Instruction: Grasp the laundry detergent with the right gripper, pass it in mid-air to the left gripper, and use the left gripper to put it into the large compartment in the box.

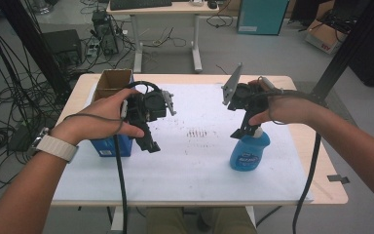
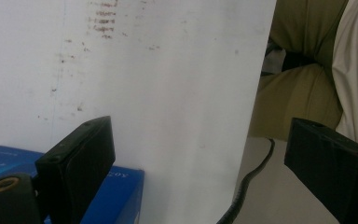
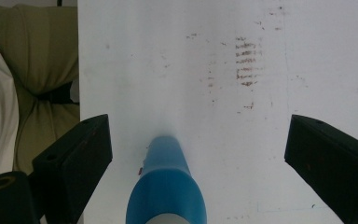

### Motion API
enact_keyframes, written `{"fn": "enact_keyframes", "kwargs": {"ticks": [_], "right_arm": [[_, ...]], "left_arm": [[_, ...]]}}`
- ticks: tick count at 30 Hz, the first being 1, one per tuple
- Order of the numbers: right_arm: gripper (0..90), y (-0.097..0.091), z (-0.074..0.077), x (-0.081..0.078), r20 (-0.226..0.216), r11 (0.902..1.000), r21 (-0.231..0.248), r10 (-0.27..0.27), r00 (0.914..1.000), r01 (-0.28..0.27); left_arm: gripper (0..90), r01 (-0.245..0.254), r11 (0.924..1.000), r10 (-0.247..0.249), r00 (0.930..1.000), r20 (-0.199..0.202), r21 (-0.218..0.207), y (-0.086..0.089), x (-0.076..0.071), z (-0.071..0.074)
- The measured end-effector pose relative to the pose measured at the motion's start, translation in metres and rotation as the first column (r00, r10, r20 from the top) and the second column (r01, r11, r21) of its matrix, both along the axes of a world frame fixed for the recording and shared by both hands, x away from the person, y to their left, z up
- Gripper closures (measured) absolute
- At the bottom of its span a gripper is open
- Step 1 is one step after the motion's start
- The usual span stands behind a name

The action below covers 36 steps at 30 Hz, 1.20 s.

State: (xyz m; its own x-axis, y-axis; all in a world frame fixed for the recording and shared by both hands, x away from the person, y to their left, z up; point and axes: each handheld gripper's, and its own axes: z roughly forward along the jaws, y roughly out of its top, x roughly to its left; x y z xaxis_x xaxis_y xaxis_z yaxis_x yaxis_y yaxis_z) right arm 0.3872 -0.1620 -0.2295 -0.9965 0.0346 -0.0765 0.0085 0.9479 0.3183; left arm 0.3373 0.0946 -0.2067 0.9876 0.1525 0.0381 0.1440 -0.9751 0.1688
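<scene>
right gripper (image 1: 243,130) hangs wide open over the blue plastic spray bottle (image 1: 249,151), jaws astride, not touching — next: lower, close. left gripper (image 1: 148,141) open, empty.

In the high view the spray bottle's (image 1: 250,151) top sits behind the right gripper (image 1: 243,127), so you can't really see its head. The blue box (image 1: 111,145) is mostly covered by the left hand (image 1: 108,118). The bottle label print is too small to read. In the right gripper view the bottle runs off the bottom edge.
</scene>
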Motion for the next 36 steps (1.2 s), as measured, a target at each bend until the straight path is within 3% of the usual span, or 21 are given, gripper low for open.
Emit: {"fn": "enact_keyframes", "kwargs": {"ticks": [7,9,11,15,19,21,31,36], "right_arm": [[5.6,-0.001,0.004,0.000,0.001,0.9999,0.012,-0.005,1.0000,0.005],[5.4,-0.002,0.005,0.000,0.004,0.9998,0.017,-0.002,1.0000,0.002],[5.4,-0.002,0.006,0.000,0.006,0.9998,0.019,-0.003,1.0000,0.003],[5.1,-0.004,0.012,0.000,0.013,0.9997,0.026,-0.003,0.9999,0.002],[4.9,-0.005,0.014,-0.001,0.015,0.9995,0.033,-0.003,0.9999,0.002],[4.8,-0.007,0.016,-0.002,0.016,0.9994,0.035,0.001,0.9999,-0.002],[4.6,-0.014,0.022,-0.005,0.022,0.9990,0.044,-0.002,0.9998,0.001],[4.6,-0.018,0.024,-0.008,0.022,0.9990,0.045,-0.006,0.9997,0.005]], "left_arm": [[8.4,-0.001,1.0000,0.001,1.0000,0.009,0.003,-0.002,0.001,0.001],[8.6,-0.024,0.9994,0.025,0.9995,0.017,-0.023,-0.002,0.001,0.001],[8.6,-0.001,0.9998,0.002,0.9998,0.019,-0.018,-0.002,0.003,0.001],[8.5,-0.030,0.9991,0.031,0.9993,0.019,-0.031,-0.003,0.003,-0.001],[9.3,-0.019,0.9998,0.019,0.9998,0.011,0.005,-0.003,0.005,-0.001],[8.9,-0.051,0.9985,0.052,0.9986,0.012,-0.020,-0.003,0.005,-0.002],[7.3,-0.037,0.9993,0.037,0.9988,0.032,-0.007,-0.006,0.005,-0.003],[8.1,-0.049,0.9986,0.050,0.9987,0.012,-0.021,-0.007,0.004,-0.004]]}}
